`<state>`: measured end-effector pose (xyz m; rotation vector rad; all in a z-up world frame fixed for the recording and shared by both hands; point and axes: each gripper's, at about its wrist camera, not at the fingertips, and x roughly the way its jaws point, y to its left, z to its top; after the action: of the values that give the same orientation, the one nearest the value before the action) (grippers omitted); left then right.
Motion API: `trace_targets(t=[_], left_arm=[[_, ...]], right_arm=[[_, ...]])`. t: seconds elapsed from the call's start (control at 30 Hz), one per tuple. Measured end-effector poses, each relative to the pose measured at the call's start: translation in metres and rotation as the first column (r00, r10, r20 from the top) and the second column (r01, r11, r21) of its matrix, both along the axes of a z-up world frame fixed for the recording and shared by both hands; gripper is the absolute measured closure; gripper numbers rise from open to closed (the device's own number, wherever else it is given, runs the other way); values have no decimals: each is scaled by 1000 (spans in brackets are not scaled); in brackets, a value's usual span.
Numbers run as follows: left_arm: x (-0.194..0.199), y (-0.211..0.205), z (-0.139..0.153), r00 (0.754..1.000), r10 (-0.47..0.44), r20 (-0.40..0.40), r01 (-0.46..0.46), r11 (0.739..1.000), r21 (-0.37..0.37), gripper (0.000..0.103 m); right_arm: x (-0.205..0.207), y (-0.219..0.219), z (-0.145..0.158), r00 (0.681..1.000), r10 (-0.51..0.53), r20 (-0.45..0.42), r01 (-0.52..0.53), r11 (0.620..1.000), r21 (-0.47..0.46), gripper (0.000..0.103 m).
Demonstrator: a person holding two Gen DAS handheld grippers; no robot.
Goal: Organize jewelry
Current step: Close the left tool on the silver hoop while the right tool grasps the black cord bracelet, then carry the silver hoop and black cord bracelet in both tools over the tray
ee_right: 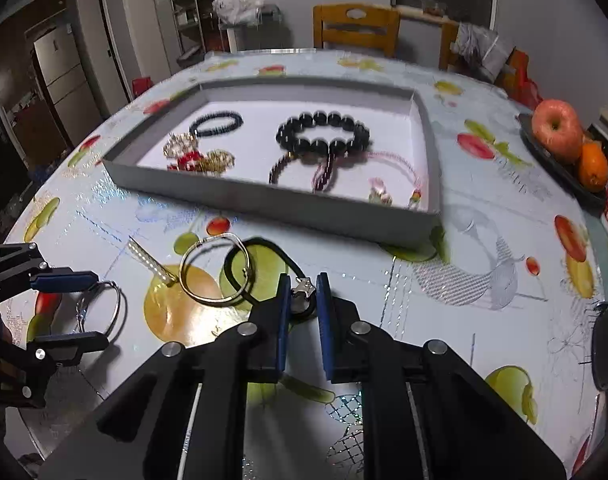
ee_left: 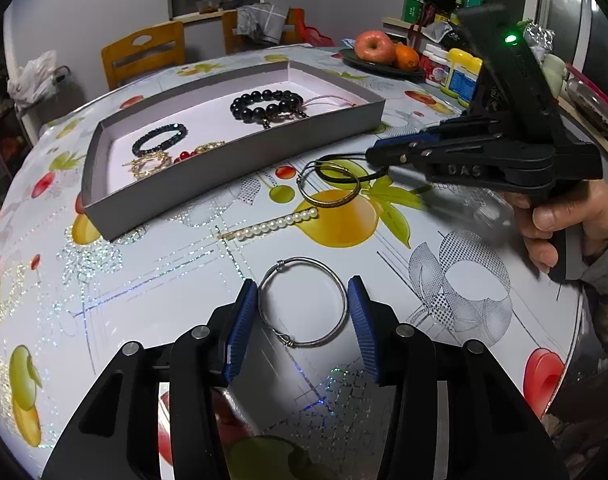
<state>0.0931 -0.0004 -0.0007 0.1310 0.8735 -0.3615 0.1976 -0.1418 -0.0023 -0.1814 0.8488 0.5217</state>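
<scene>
Silver wire bangle [ee_left: 303, 302] lies flat between the left gripper's [ee_left: 303, 330] barely touching pads and may skid; the right gripper [ee_right: 303, 304], clamped on the black cord's [ee_right: 264, 252] star charm [ee_right: 304, 287], could drag the gold hoop [ee_right: 214, 270].

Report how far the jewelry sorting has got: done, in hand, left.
Done: the gray tray already holds beaded bracelets, including the big black bead bracelet.
In hand: the left gripper straddles the silver bangle, which lies on the table; the right gripper pinches the black cord necklace at its silver charm.
Left: the gold bangle and pearl hair clip lie outside the tray.
</scene>
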Motion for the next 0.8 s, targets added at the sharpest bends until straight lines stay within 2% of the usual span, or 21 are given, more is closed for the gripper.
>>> trace_targets(t=[0.27,0.43,0.8], left_arm=[[-2,1,2,1000,1,13,0,1000,-2,55],[-1,1,11,1000,-2,31,2,1000,-5,55],[2,-1,46,995,-3,99,3,1000,0,55]], right_arm=[[-10,-12,31,993,-38,110,29,996,83,90],[-10,-18,47,991,-44,125,29,993,118,90],[-10,-21,48,990,-54,127,37,991,129,90]])
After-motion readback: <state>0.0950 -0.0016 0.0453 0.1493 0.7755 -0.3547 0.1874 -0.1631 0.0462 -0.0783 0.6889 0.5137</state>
